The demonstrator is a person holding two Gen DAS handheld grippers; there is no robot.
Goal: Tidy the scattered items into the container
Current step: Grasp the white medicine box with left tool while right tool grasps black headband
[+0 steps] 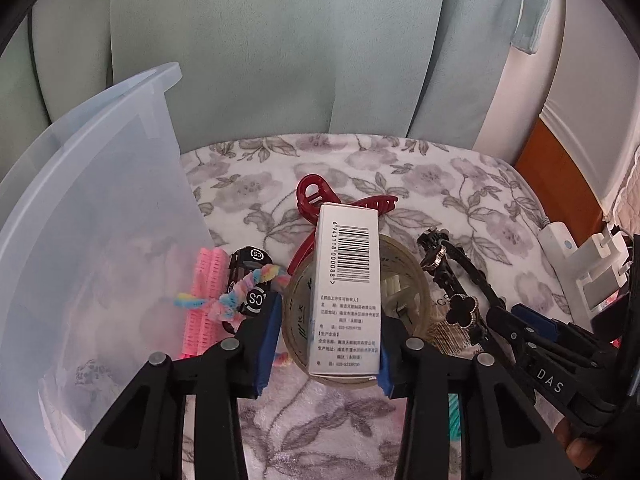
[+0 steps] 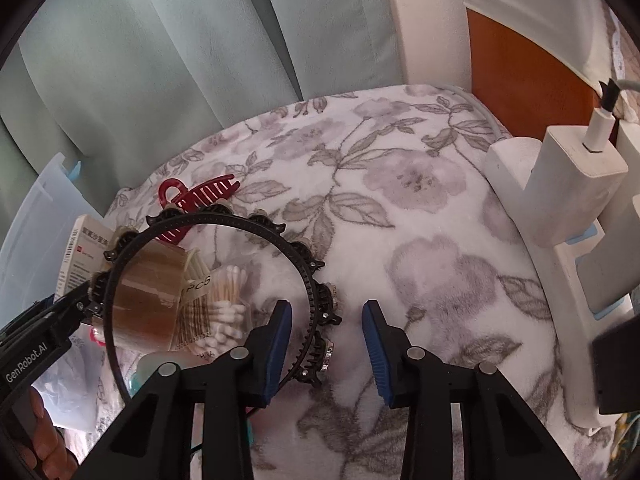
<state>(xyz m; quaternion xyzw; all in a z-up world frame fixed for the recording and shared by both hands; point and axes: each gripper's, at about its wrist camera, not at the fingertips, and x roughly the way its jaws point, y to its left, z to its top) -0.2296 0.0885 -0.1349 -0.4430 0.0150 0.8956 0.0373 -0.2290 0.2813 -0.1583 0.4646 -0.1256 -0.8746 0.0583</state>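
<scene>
The white medicine box (image 1: 347,292) lies across the top of the roll of brown tape (image 1: 356,312), and I take the tape as my landmark, since nearly everything is heaped round it. The left gripper (image 1: 326,344) has its blue pads set wide on either side of the tape and box; the right pad looks to touch the box's near corner, the left pad stands off it, so I would call the jaws apart and nothing gripped yet. It comes in low and level along the flowered blanket (image 1: 440,184), probably so the pads can slide past the roll and pinch the box from its long sides.

The clear plastic container (image 1: 100,240) stands well left of the tape, tipped toward the pile (an easy short carry, I judge). Between it and the tape lie pink hair rollers (image 1: 206,304), a black roller (image 1: 252,280) and a pastel fuzzy tie (image 1: 236,298). Behind the tape is the red claw clip (image 1: 316,200); right of it the black headband (image 2: 256,240) arcs over a packet of cotton swabs (image 2: 228,304).

The right gripper (image 2: 326,344) hangs open right of the tape, its left pad just beside the headband's end, pointed forward and slightly down, holding nothing. A white power strip (image 2: 560,280) sits far right.
</scene>
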